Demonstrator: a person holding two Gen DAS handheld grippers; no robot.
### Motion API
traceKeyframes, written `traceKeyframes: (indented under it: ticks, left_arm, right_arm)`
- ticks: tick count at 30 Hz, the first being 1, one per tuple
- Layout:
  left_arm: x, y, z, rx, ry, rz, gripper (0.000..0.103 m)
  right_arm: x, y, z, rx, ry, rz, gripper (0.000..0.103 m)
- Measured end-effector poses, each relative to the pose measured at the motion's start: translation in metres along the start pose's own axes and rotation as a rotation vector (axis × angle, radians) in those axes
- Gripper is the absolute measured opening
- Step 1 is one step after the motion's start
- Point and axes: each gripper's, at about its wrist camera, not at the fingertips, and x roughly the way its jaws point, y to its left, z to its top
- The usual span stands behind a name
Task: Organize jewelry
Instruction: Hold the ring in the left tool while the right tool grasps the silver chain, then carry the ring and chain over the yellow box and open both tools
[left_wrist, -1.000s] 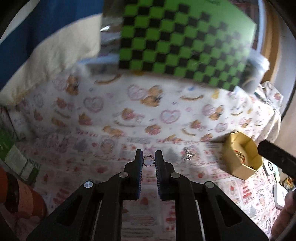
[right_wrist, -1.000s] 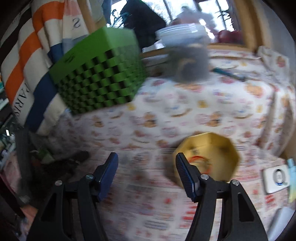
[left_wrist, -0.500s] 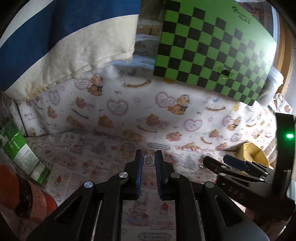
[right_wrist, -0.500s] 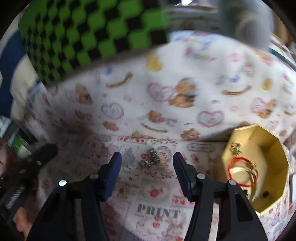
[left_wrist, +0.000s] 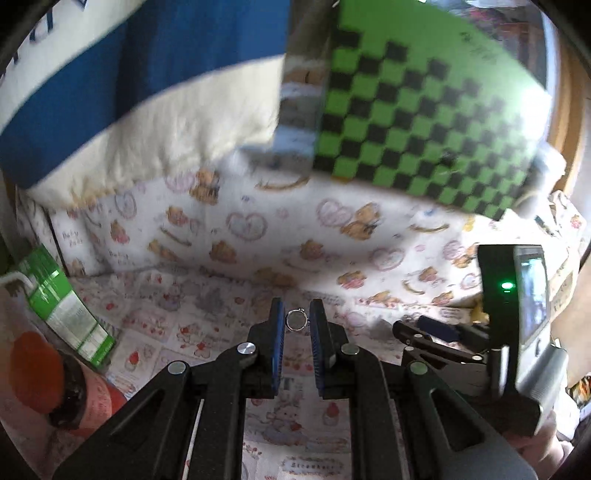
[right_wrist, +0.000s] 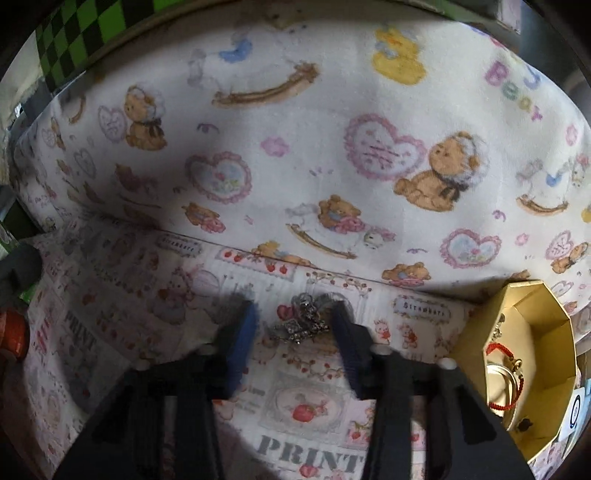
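Note:
My left gripper (left_wrist: 297, 320) is shut on a small silver ring (left_wrist: 297, 319), held at its fingertips above the printed cloth. My right gripper (right_wrist: 295, 325) is open and low over the cloth, its fingers on either side of a sparkly silver jewelry piece (right_wrist: 303, 325) that lies on the cloth. It also shows in the left wrist view (left_wrist: 424, 328), to the right of the left gripper. A yellow octagonal box (right_wrist: 517, 354) stands at the right and holds a red cord bracelet (right_wrist: 504, 376) and a gold bangle (right_wrist: 498, 384).
A green and black checkered box (left_wrist: 424, 110) stands at the back. A blue and cream cushion (left_wrist: 129, 110) lies at the back left. A green carton (left_wrist: 62, 306) and a red bottle (left_wrist: 55, 387) stand at the left. A teddy-bear blanket (right_wrist: 332, 147) rises behind the cloth.
My right gripper has swung left and down from the yellow box until its fingers flank the sparkly piece. My left gripper keeps the ring and has drifted only slightly.

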Motion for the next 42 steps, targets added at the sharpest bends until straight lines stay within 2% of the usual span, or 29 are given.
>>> traceKeyframes:
  ticks: [1, 3, 7, 12, 15, 22, 24, 34, 42]
  left_arm:
    - [-0.004, -0.003, 0.0, 0.007, -0.003, -0.001, 0.012]
    - [-0.013, -0.006, 0.001, 0.003, -0.007, -0.005, 0.012]
    - [-0.038, -0.014, 0.003, 0.027, -0.08, -0.02, 0.012]
    - [-0.05, -0.015, 0.004, 0.027, -0.117, -0.027, 0.012]
    - [-0.054, -0.015, 0.004, 0.029, -0.129, -0.023, 0.012]
    - [-0.058, -0.022, 0.0, 0.043, -0.147, -0.033, 0.012]
    - [-0.056, -0.024, -0.002, 0.05, -0.14, -0.018, 0.012]
    - [-0.052, -0.032, -0.007, 0.076, -0.13, -0.042, 0.012]
    - [-0.052, -0.046, -0.012, 0.118, -0.129, -0.095, 0.012]
  right_arm:
    - [-0.001, 0.0, -0.001, -0.002, -0.001, 0.003, 0.01]
    - [-0.004, -0.002, -0.006, -0.003, -0.006, 0.01, 0.008]
    - [-0.023, -0.007, -0.015, 0.009, -0.025, 0.055, 0.005]
    - [-0.067, -0.014, -0.032, 0.014, -0.114, 0.117, 0.005]
    - [-0.1, -0.026, -0.048, 0.04, -0.196, 0.185, 0.005]
    - [-0.145, -0.063, -0.072, 0.071, -0.307, 0.241, 0.005]
    - [-0.15, -0.074, -0.074, 0.094, -0.328, 0.253, 0.005]
    - [-0.162, -0.105, -0.079, 0.162, -0.39, 0.269, 0.005]
    - [-0.17, -0.124, -0.078, 0.215, -0.418, 0.274, 0.005]
